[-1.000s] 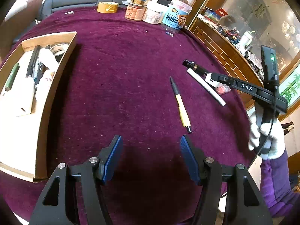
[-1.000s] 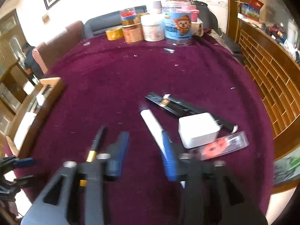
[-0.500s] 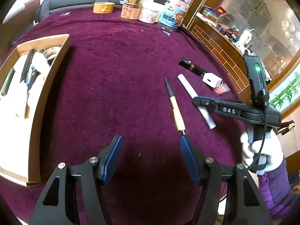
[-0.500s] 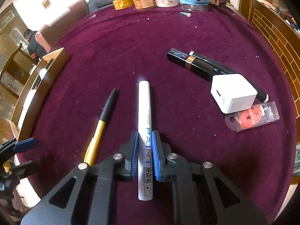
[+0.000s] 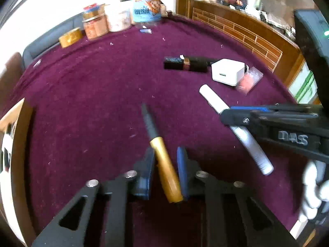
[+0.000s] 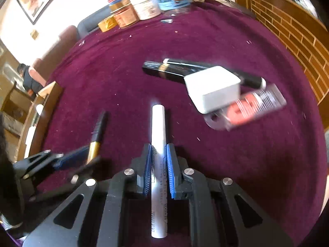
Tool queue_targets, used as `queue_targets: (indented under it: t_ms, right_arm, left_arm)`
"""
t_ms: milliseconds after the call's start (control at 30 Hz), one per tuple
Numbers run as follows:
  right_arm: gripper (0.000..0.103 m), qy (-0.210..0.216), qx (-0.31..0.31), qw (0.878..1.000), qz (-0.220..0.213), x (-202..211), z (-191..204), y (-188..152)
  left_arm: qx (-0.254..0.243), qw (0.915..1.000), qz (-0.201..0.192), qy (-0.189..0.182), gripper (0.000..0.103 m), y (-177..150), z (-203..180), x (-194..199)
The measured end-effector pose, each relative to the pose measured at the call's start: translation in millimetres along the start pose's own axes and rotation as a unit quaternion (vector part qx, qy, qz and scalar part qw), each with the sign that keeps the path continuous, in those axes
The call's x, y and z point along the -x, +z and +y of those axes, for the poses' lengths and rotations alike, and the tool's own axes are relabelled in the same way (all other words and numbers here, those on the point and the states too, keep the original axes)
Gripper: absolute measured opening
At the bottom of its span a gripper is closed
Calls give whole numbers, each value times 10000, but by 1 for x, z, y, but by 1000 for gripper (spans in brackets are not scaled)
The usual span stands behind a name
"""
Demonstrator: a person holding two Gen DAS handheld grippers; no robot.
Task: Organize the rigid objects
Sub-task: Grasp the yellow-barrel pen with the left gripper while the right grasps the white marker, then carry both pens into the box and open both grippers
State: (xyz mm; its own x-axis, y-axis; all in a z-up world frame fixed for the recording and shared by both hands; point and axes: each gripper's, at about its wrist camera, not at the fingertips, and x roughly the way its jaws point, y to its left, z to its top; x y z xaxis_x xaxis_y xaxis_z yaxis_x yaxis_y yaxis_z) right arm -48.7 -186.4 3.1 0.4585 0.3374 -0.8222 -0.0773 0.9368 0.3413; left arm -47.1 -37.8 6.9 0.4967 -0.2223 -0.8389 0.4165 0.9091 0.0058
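Item: yellow pen (image 5: pixel 164 164), lower centre of the left wrist view, long axis running along the left gripper (image 5: pixel 164 168), which is closing on its barrel. Right gripper (image 6: pixel 158 168) pinches the white marker (image 6: pixel 158 144) likewise lengthwise. Wooden tray (image 5: pixel 18 144) lies at left edge, across the desk (image 5: pixel 92 92).

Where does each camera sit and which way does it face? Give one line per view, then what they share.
Left wrist: on the left gripper, angled down over the purple cloth table; jaws clamp the black-and-gold pen; right gripper and white-gloved hand at right.
Right wrist: on the right gripper, angled down likewise; jaws clamp the white paint marker; left gripper at left.
Shared: pen, marker, white cube charger, far jars.
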Motion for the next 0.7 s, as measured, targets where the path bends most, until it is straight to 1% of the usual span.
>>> queue_targets:
  t_ms: [33,100,133,167,233,300,367,467,567,600,633,700]
  right_arm:
    - [12,49,-20,10000,-44,1,-2,-3]
    - [12,129,-56,9998,-105,2,-4,-4]
    - [12,239,-151,9995,-135,3,-7,-5]
    - [12,360,-246,9989,-150,3,-11,-5]
    - [12,719,-487,9960,-221,5,-16,-5]
    - [12,935,-633,9933,-257,6,-17,-4]
    - [12,1247,-759,9888,-294,8,-15,-3]
    - [12,1512,-722,9851,-393,14,-2,-1]
    - [12,1613,-509,9844,-491,21,20,1]
    - [12,1657,-449,9839,-490,23,27,2]
    - [12,1702,-384,9835,-489,25,36,4]
    - [12,1805,-223,9823,-447,27,56,10]
  left_arm:
    - [41,9999,42,-127,5,3,0,2]
    - [235,9989,69,-399,5,3,8,7]
    - [364,9982,55,-481,5,2,15,11]
    - [500,9972,-2,-549,5,0,22,18]
    - [792,9934,-155,-813,5,-6,38,35]
    - [982,9903,-352,-922,5,-15,53,54]
    - [1156,9862,-552,-1051,5,-24,67,75]
    - [1450,9799,-797,-1117,5,-40,89,103]
    - [1732,9731,-1031,-1114,5,-54,112,124]
    - [1790,9717,-1093,-1088,5,-55,120,124]
    - [1863,9698,-1202,-1022,5,-61,130,136]
    - [1973,9671,-1324,-913,5,-66,146,144]
